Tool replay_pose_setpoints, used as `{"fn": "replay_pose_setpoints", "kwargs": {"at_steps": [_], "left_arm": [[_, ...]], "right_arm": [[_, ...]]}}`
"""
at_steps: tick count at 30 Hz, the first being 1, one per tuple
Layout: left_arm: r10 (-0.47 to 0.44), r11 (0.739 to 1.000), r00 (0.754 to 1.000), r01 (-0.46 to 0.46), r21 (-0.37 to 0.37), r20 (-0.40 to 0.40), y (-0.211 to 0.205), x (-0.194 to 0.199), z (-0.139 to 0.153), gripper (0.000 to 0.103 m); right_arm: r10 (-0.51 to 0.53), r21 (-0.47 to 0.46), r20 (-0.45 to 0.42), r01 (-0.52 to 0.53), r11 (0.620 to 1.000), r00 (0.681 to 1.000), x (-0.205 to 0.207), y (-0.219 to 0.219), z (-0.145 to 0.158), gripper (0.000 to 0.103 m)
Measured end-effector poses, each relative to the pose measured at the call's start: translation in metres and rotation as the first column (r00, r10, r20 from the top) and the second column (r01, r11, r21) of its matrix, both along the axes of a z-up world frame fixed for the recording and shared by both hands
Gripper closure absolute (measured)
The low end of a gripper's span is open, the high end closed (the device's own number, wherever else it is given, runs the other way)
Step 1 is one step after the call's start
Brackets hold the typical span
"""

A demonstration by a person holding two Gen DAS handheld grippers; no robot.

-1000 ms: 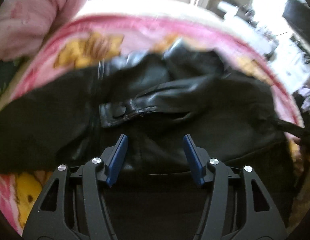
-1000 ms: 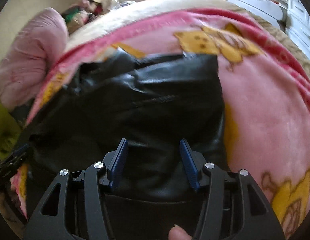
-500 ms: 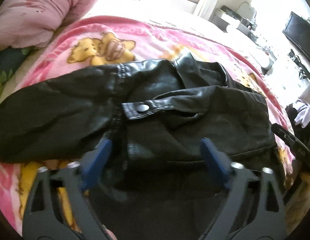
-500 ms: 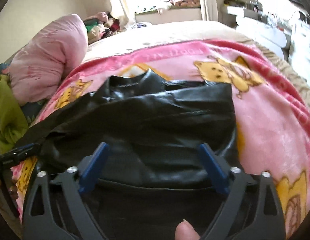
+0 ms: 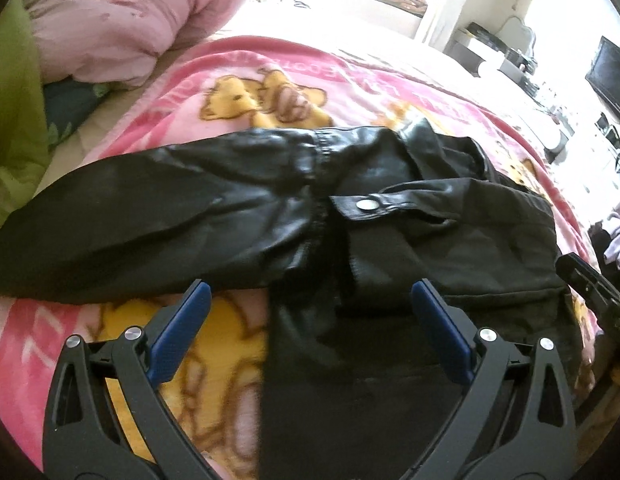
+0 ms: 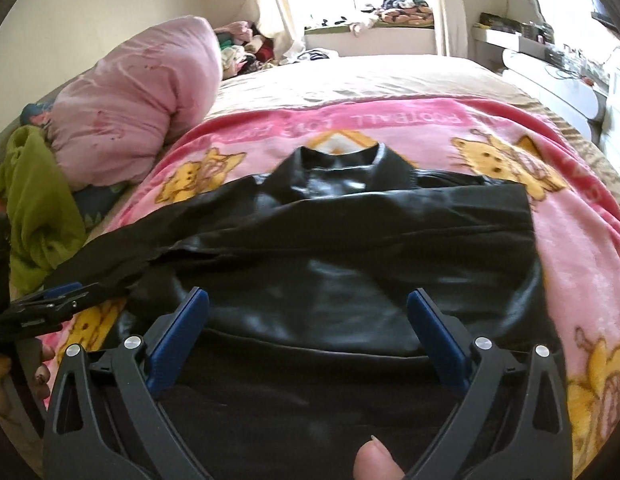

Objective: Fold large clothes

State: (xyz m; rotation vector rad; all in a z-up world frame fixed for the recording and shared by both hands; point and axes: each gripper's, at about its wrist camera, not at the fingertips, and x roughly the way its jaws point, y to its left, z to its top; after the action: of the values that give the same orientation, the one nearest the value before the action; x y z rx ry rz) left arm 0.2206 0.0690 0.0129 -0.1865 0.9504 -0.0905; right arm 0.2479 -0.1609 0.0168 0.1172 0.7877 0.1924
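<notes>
A black leather jacket (image 5: 409, 240) lies partly folded on a pink cartoon-print blanket (image 5: 270, 80) spread over a bed (image 6: 349, 76), collar (image 6: 341, 160) toward the window and 1 sleeve (image 5: 150, 208) stretched out flat toward the left. The left tongs (image 5: 310, 312) hang over the jacket's near hem with jaws spread wide and nothing between them; the right tongs (image 6: 308, 312) hover over the body of the garment, equally wide and empty. A snap tab (image 5: 365, 204) lies across the chest in the left view. The leather looks heavy, smooth and somewhat stiff, likely to slide on itself and spring back from a crease rather than drape, so a grip on a seamed edge seems safest: the cuff end of the outstretched sleeve for the left side, the hem or shoulder seam for the right. A pink quilt (image 6: 142, 100) and green cloth (image 6: 34, 200) are bundled beside the blanket.
</notes>
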Motion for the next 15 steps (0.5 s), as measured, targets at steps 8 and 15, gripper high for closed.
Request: {"fn": "replay_pose_setpoints", "kwargs": {"at_steps": [8,15], "left_arm": [[0.107,0.994,0.994,-0.107,-0.027,-0.001,0.048,-0.012,-0.008,0.009],[0.264,0.962,0.965,-0.263,-0.066,0.000,0.102,-0.019,-0.005,0.009]], "right_arm": [[0.058,0.007,-0.009,-0.058,0.998,0.998,0.009,0.050,0.004,0.004],[0.119,-0.002,-0.014,-0.119,0.993,0.993,0.014,0.093,0.004,0.004]]}}
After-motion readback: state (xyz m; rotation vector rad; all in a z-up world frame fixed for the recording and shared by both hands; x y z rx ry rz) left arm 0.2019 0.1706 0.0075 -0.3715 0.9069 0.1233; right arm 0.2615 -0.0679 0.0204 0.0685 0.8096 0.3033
